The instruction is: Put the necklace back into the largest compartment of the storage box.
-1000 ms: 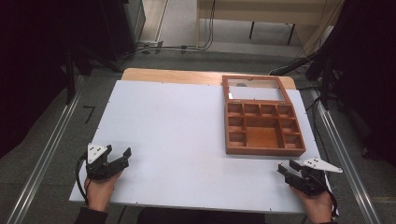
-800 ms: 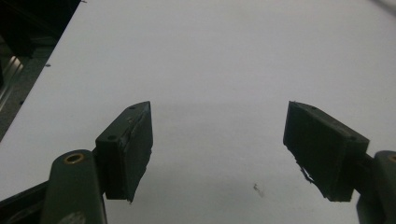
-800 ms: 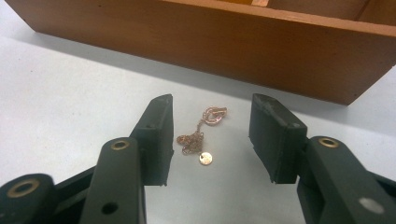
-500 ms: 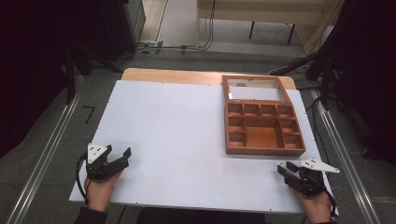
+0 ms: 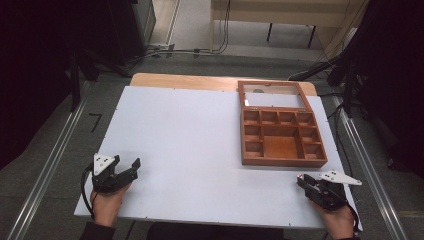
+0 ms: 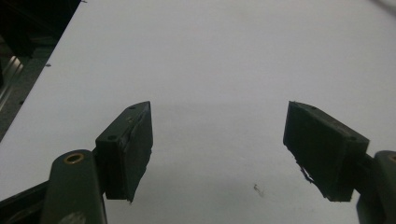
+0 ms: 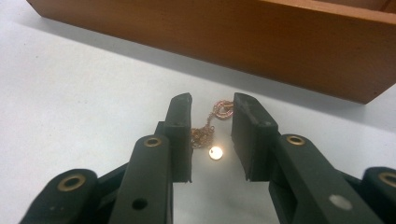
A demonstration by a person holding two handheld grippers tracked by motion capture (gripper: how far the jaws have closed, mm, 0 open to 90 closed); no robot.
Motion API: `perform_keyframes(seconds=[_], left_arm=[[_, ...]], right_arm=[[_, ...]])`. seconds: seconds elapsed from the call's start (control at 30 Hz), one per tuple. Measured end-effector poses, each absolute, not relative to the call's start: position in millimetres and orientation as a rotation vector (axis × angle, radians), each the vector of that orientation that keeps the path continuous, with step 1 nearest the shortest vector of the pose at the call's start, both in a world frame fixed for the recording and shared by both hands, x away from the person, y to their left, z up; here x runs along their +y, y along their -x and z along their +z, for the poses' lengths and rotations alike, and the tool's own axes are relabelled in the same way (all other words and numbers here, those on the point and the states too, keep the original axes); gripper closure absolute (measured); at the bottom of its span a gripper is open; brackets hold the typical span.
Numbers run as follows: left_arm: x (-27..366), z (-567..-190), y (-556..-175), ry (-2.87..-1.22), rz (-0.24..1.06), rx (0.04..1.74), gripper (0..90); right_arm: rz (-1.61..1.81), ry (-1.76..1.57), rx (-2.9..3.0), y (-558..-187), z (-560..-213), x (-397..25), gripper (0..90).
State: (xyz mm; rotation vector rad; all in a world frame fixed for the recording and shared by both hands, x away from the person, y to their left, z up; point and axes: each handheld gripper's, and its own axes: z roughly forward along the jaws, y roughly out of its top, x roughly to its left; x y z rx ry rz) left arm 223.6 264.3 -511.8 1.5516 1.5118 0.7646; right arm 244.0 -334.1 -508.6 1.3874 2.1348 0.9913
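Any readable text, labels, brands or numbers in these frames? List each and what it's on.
None readable.
The brown wooden compartment box with its open glass lid shows no lettering.
The small round gold tag on the thin copper-coloured chain between the right gripper's jaws looks blank; any engraving is too small to tell.
The white table top bears no marks.

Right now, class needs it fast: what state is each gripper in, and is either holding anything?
Left gripper: open wide, holding nothing.
Right gripper: partly open, jaws astride a small chain on the table, not clamped on it.
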Motion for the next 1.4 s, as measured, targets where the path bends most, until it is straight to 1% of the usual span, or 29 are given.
perform_keyframes(seconds=[0.1,0.23,0.57,1.4], left_arm=[[264,-512,-224,-1.554,0.764,1.511,24.3],[264,-512,-224,-1.552,0.763,1.511,24.3],[264,-512,-224,-1.551,0.763,1.512,24.3],[264,-512,-224,-1.549,0.763,1.512,24.3]], right_arm=[[0.991,-1.388,2.139,-244,-509,-334,67.4],[0.986,-1.392,2.147,-245,-510,-333,69.6],[0.973,-1.385,2.170,-245,-511,-332,81.2],[1.034,-1.392,2.131,-239,-500,-336,84.1]])
